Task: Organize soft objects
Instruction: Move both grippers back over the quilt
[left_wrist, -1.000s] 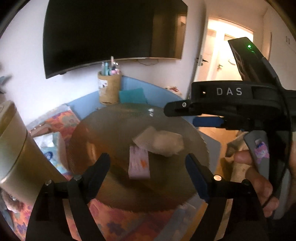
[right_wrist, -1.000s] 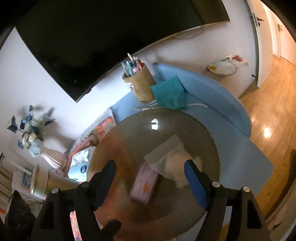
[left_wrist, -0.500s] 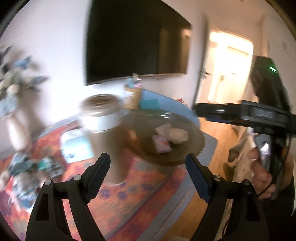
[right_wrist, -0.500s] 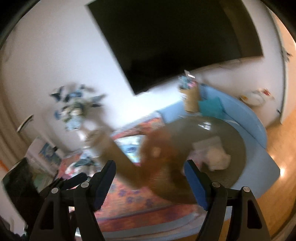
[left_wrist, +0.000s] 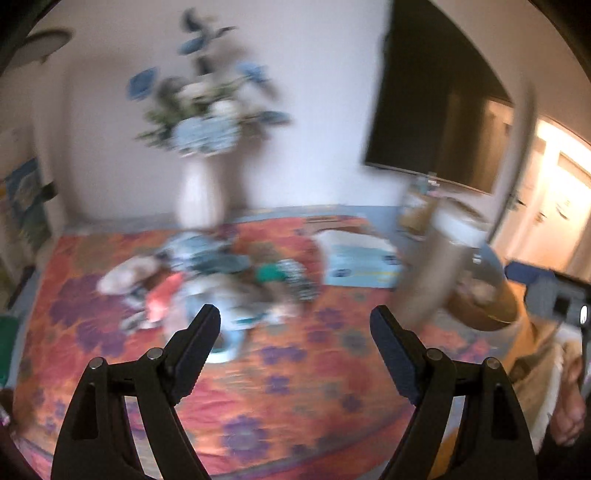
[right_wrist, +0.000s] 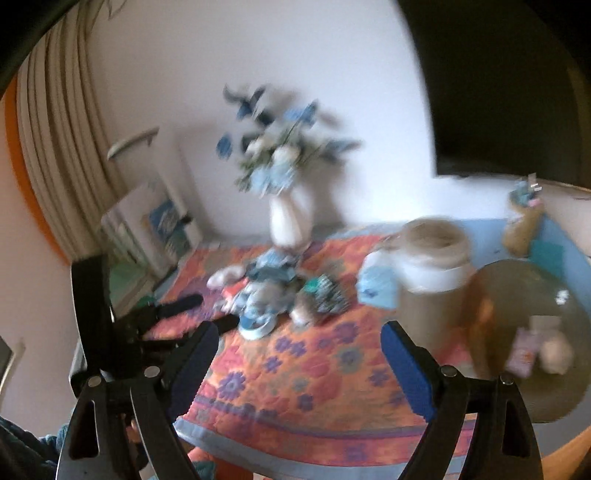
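Observation:
A blurred pile of soft things (left_wrist: 207, 280), socks and small cloths in blue, white, red and green, lies mid-table on the flowered cloth (left_wrist: 295, 387). My left gripper (left_wrist: 293, 312) hangs open just in front of the pile with nothing between its fingers. In the right wrist view the same pile (right_wrist: 273, 291) lies ahead of my right gripper (right_wrist: 301, 328), whose jaws are opening and hold nothing. A round brown mat (right_wrist: 517, 387) at the right carries a pink packet (right_wrist: 522, 350) and a white soft lump (right_wrist: 556, 350).
A white vase of blue flowers (right_wrist: 291, 218) stands behind the pile. A tall beige jar with a white band (right_wrist: 432, 258), a light blue tissue pack (right_wrist: 376, 288) and a woven pen holder (right_wrist: 524, 225) stand to the right. A dark screen (left_wrist: 436, 122) hangs on the wall.
Both views have swung left, from right over the round mat to the pile by the vase. The right gripper's fingers stand wider apart. The left gripper's gap is unchanged.

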